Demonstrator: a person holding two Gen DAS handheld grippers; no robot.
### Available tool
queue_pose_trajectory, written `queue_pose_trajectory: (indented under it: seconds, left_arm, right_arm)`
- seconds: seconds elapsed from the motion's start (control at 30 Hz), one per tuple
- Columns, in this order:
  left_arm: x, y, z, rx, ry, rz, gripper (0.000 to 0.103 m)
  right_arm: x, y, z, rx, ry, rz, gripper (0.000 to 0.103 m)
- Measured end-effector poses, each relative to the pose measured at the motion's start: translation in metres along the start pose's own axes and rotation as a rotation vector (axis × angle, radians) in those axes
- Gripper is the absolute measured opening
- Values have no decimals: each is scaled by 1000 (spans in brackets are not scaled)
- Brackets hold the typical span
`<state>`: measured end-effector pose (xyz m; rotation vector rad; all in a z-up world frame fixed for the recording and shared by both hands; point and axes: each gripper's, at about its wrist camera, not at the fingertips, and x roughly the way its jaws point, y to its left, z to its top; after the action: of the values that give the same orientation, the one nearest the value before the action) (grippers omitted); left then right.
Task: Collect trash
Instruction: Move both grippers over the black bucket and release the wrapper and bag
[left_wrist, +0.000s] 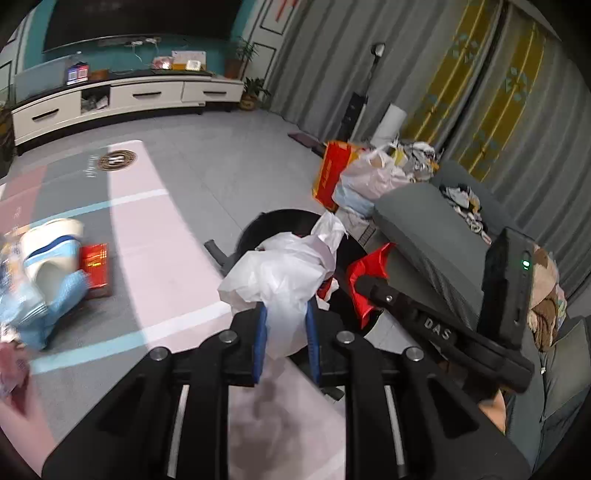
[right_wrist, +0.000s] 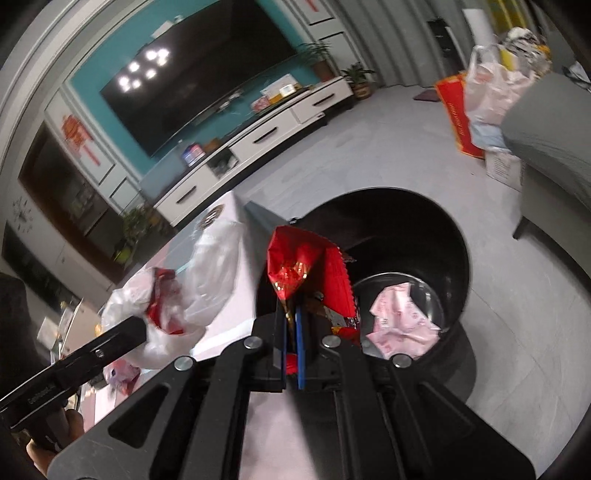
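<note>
Left wrist view is showing two grippers and one black round bin (left_wrist: 266, 225). Clamped between blue pads, the left gripper (left_wrist: 286, 325) is gripping a crumpled, thin white plastic bag (left_wrist: 280, 273) just above the bin's near rim. Beside it, the right gripper (right_wrist: 291, 325) is pinching a creased, shiny red foil wrapper (right_wrist: 303, 273) with a serrated edge, hanging over the bin. One pink crumpled packet (right_wrist: 400, 317) is lying inside the bin.
</note>
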<state>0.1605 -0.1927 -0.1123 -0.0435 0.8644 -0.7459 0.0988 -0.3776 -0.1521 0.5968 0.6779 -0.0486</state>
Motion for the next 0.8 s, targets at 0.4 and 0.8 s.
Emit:
queue_pose_trajectory:
  seconds: [0.4,0.8]
  left_arm:
    - [75,-16,18,25,73,48,49]
    - [34,6,4,-7,-5,42,84]
  right_arm:
    - [19,-22,3,33,31,-144,21]
    - [20,-17,5,62,16,-117,45]
